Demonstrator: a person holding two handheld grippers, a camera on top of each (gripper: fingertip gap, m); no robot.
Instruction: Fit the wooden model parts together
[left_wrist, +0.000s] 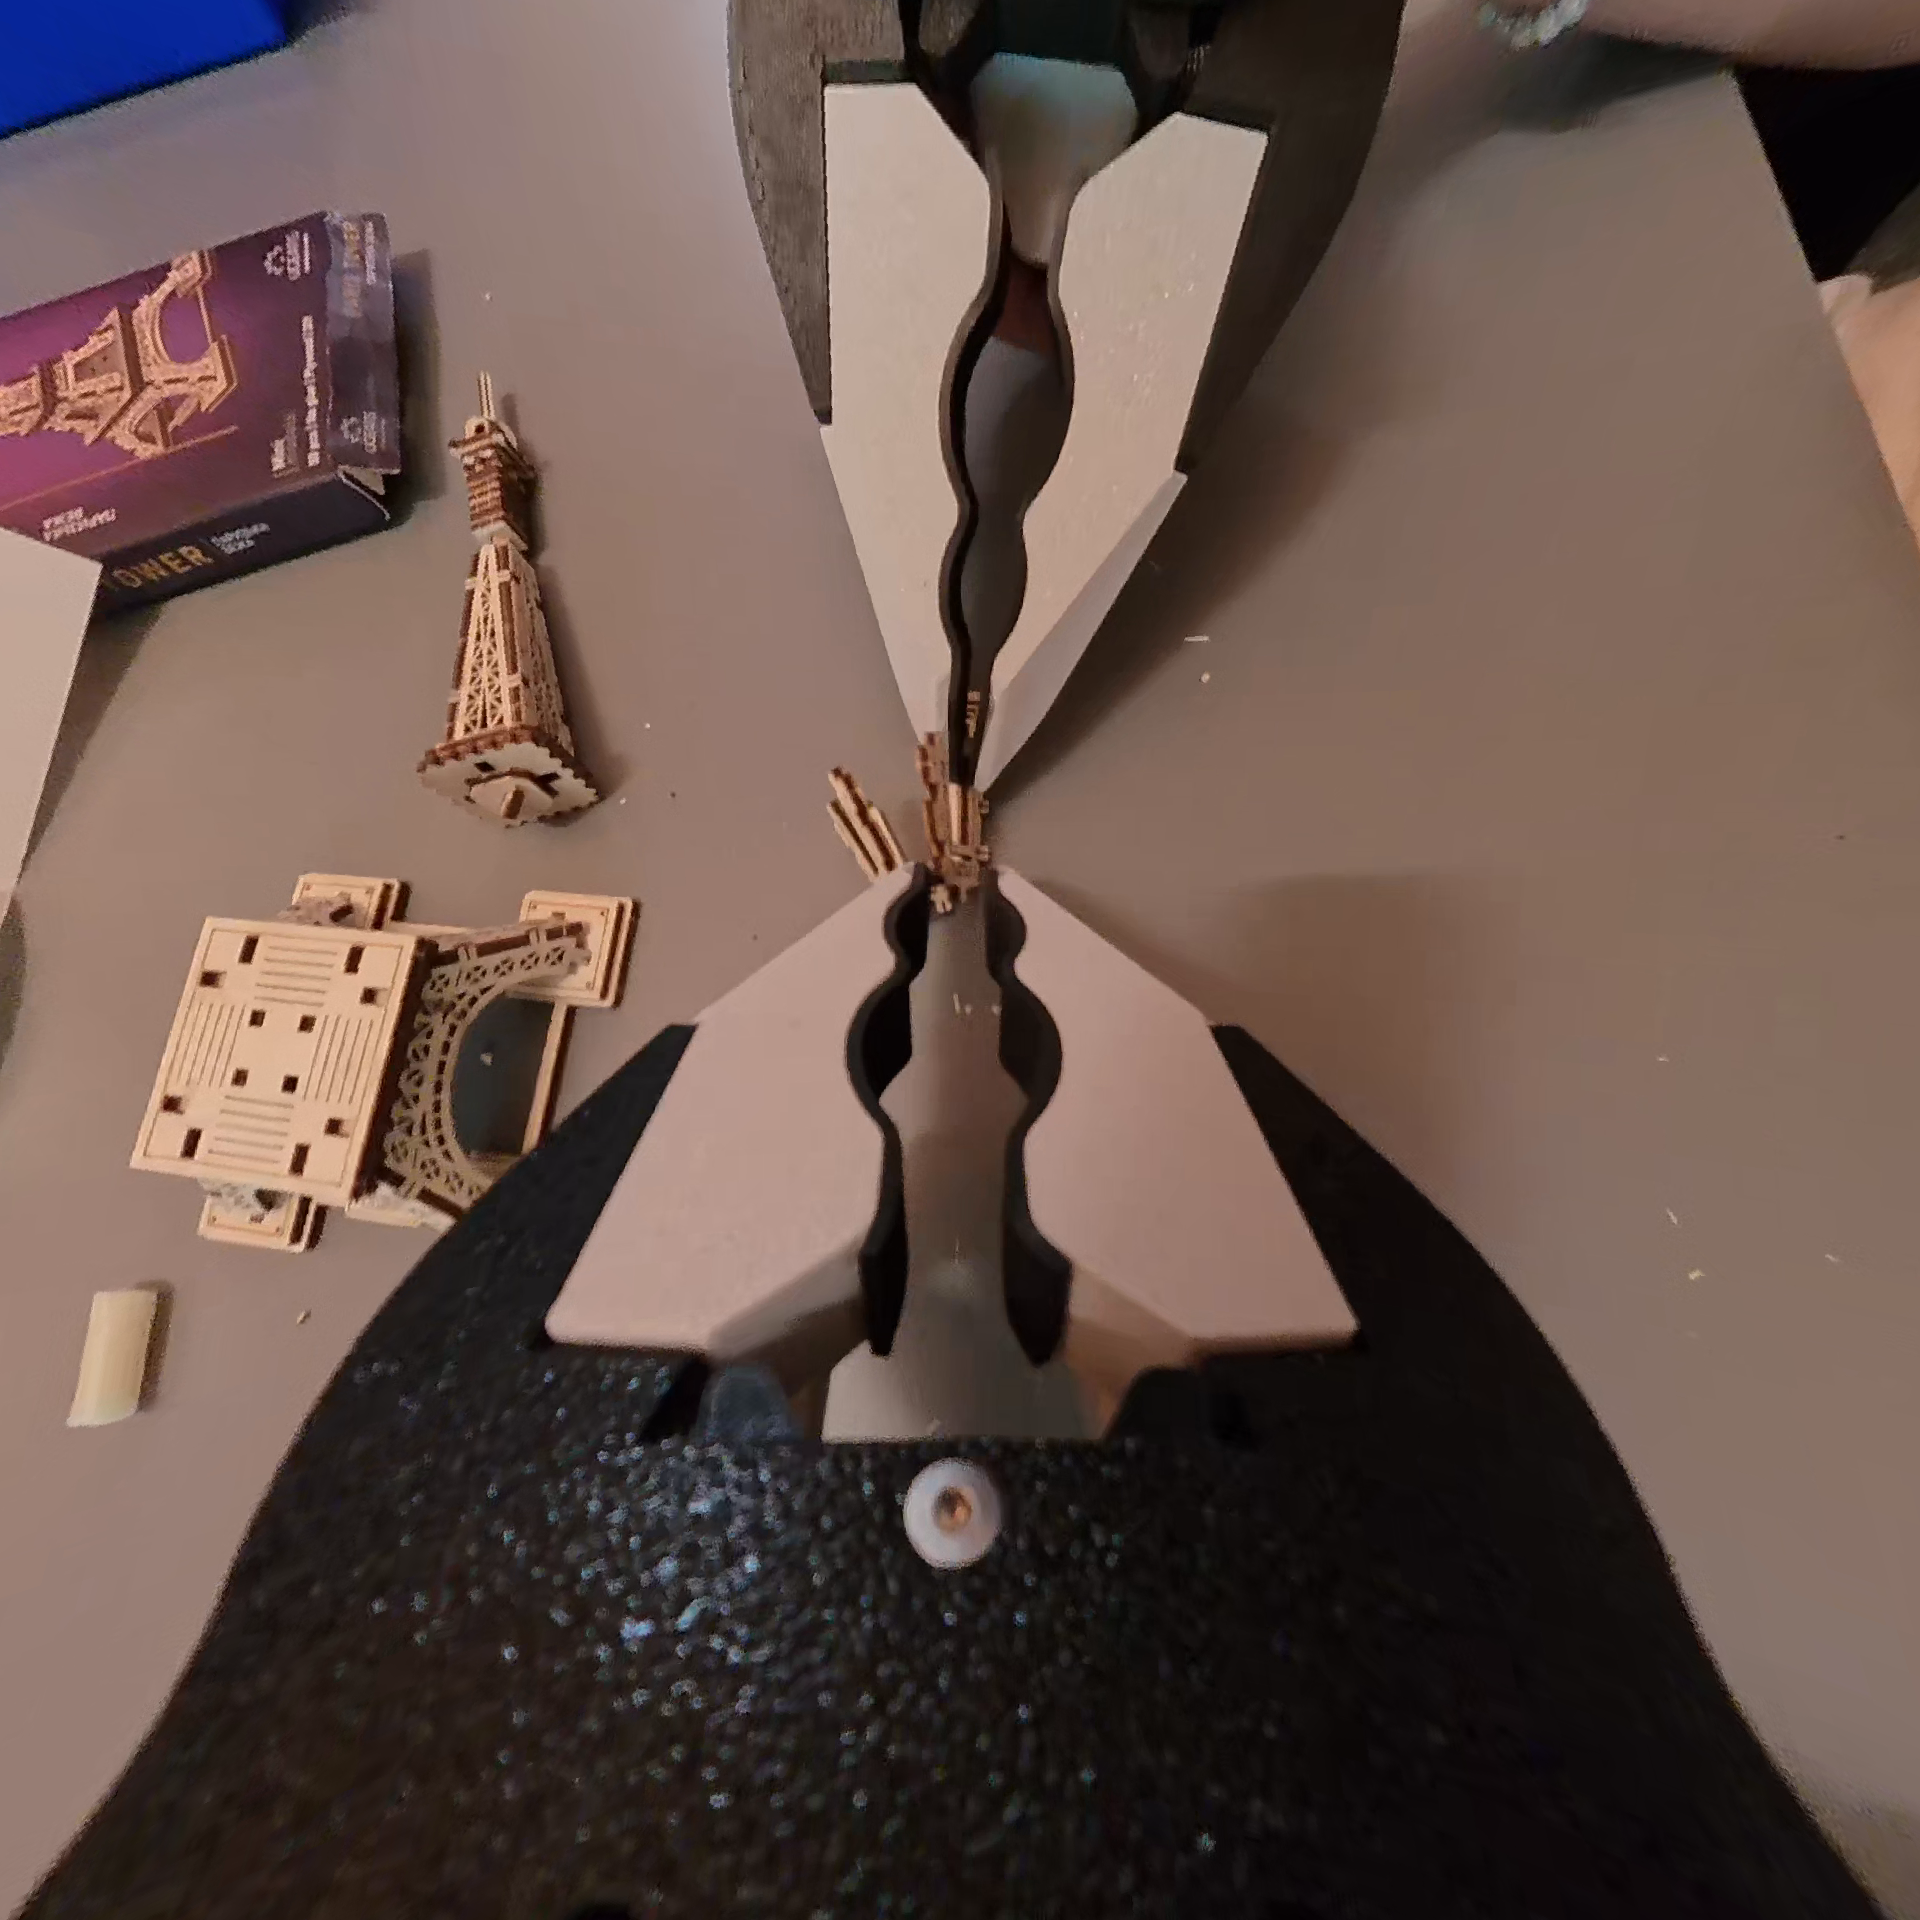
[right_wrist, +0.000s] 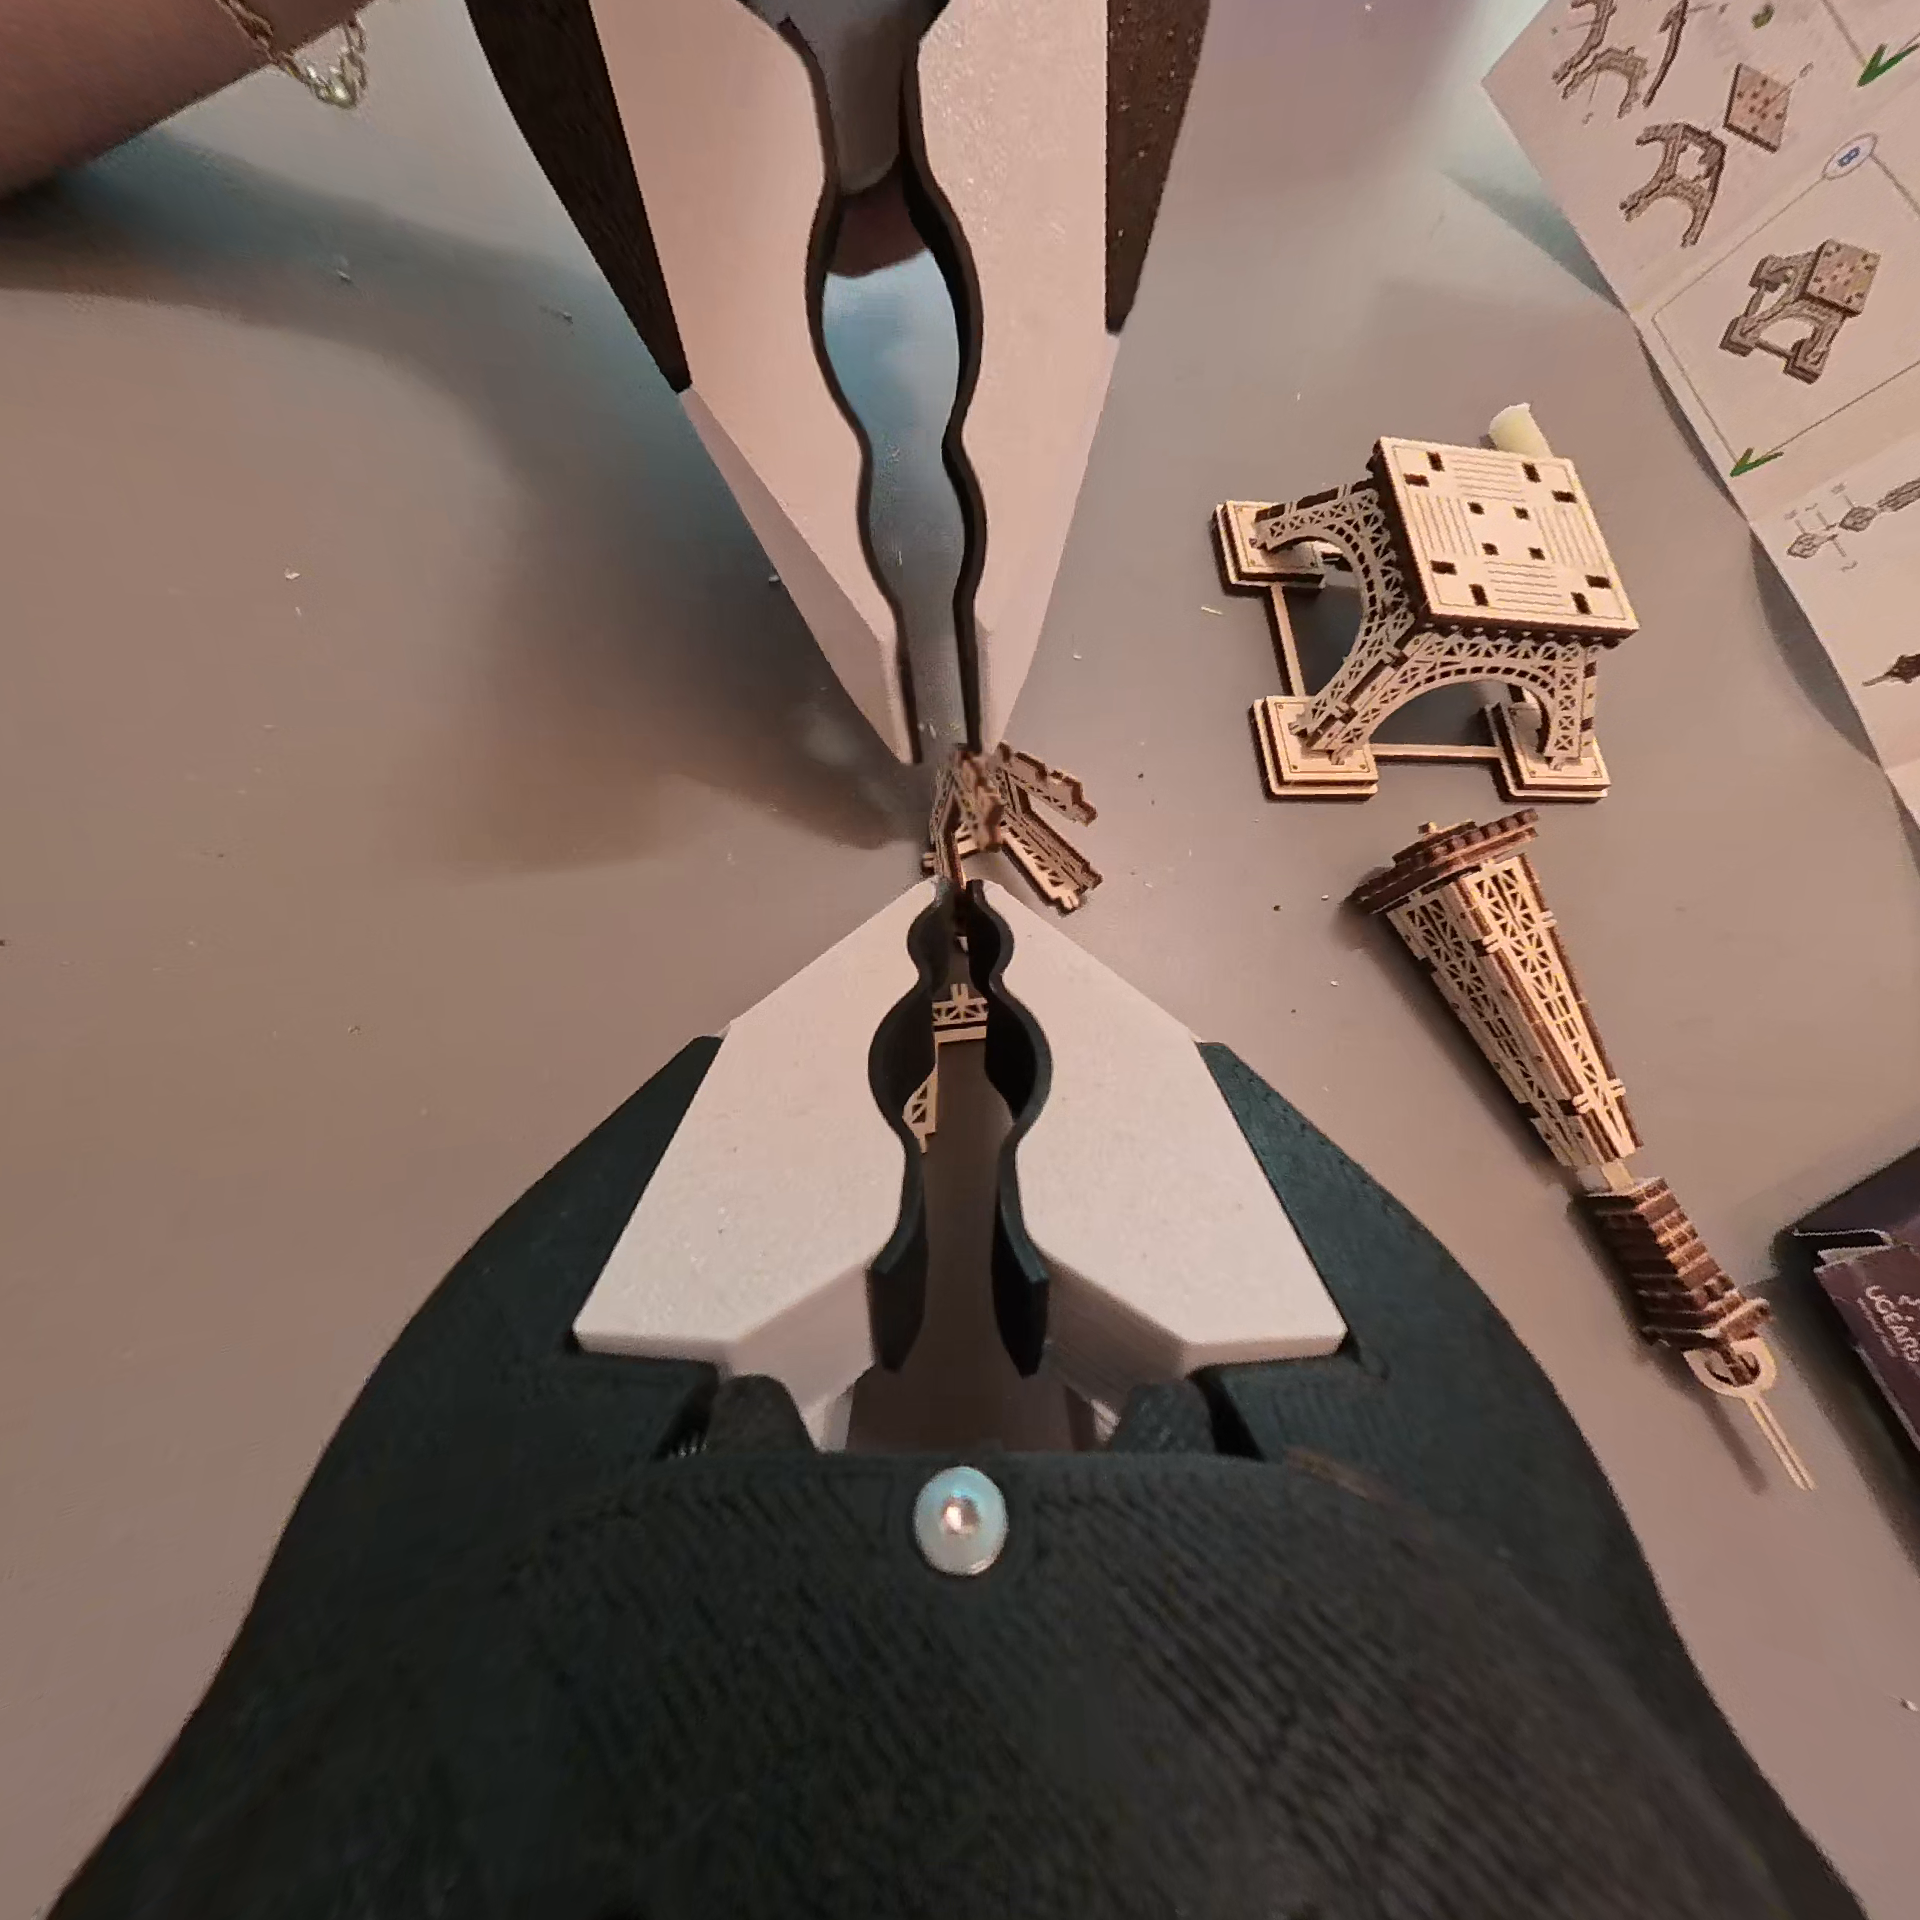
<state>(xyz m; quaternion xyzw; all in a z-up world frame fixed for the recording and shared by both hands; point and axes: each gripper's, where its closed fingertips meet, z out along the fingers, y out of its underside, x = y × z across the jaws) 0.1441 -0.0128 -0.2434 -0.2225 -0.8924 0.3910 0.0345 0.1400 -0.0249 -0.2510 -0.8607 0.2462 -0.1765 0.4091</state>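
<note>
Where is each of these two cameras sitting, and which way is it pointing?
Left wrist view: on the left gripper, looking along its fingers at the small wooden part and the right gripper opposite; a bare arm shows.
Right wrist view: on the right gripper, facing back at the left gripper; a braceleted wrist shows.
Shared: the tower base, the spire section.
</note>
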